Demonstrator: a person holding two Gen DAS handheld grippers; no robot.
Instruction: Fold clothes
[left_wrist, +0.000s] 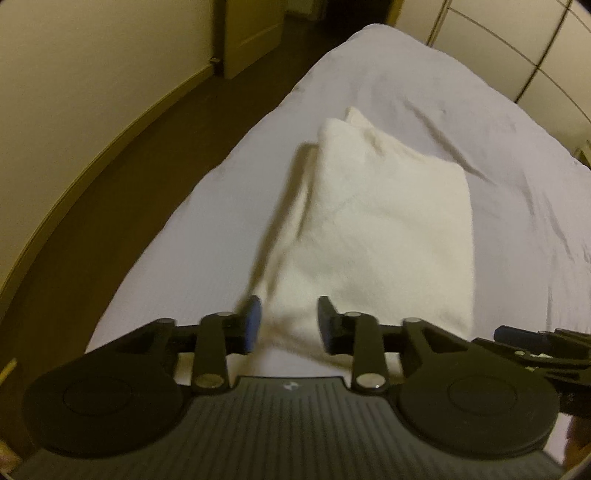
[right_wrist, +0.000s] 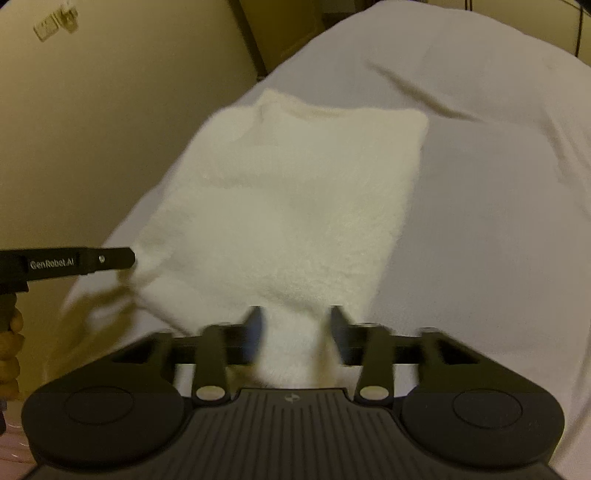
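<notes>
Pale lavender sheet (left_wrist: 229, 206) covers a bed that fills most of both views, smooth near the bottom of the frame and creased into long soft ridges toward the upper right. Cream walls (left_wrist: 74, 92) and a dark floor strip (left_wrist: 122, 184) curve along the left of the left wrist view.

On the sheet lies a folded white garment (left_wrist: 388, 236), thick and fuzzy like terry or fleece, roughly rectangular with rounded, puffy corners. Its long axis runs from the bottom centre of the frame up toward the top centre, leaning slightly left; a small second layer peeks out at its far end. In the right wrist view it (right_wrist: 288, 206) spreads wider across the centre, its near end narrowing down to the bottom middle.

The left gripper (left_wrist: 290, 325) is black plastic with ribbed housing and blue pads; its jaws are spread apart, with the garment's near left corner lying between them, not pinched. The right gripper (right_wrist: 295, 332), motion-blurred, also has its jaws apart, a strip of the near edge sitting between them. Whether cloth touches the pads I cannot tell. At left in the right wrist view, a hand (right_wrist: 9, 354) grips the other tool's handle.
</notes>
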